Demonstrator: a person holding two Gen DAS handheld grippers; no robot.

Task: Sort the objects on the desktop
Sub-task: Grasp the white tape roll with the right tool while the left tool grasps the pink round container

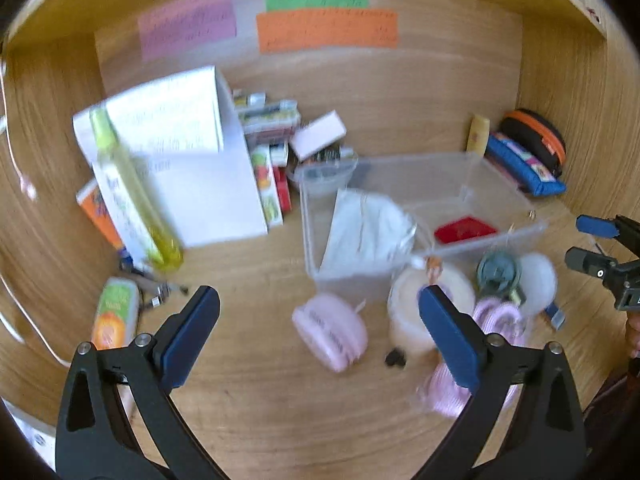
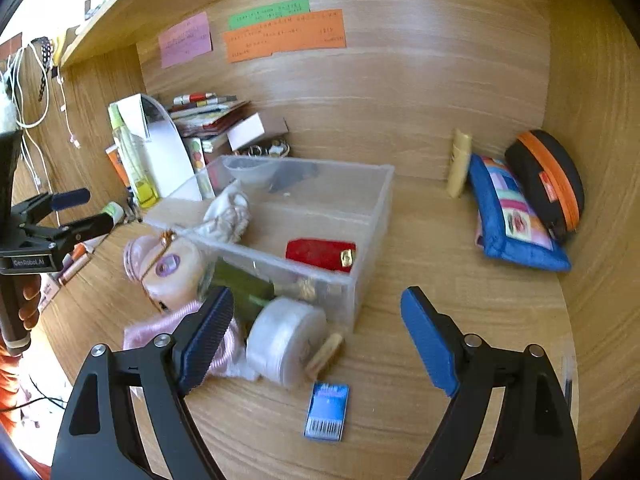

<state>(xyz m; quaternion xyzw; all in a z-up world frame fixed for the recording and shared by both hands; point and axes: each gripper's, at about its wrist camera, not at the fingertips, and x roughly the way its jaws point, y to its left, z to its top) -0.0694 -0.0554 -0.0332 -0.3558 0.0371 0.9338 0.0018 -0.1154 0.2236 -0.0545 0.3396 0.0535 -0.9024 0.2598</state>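
I am finding the sorting partly done. The clear plastic bin is holding a red case, a white crumpled cloth and, at its far end, what I am taking for a small bowl (blurred, so I am not certain). Much is still lying outside it. Against the bin's near wall I am seeing a white roll of tape, a pink fabric piece, a cream round container and a dark green item I cannot name. A blue barcoded packet is lying on the desk at six o'clock from the bin, and a pink round case at seven o'clock from it in my left view. A blue patchwork pouch and a black-and-orange case are leaning at three o'clock against the side wall. By my judgement, well under half is sorted.

My left gripper is standing wide apart and empty, angled down over bare desk, with the pink round case lying between its jaws in the picture but below them and untouched. My right gripper is likewise parted and gripping nothing; it is angled down at the bin's near corner, the tape roll sitting just off its left pad.
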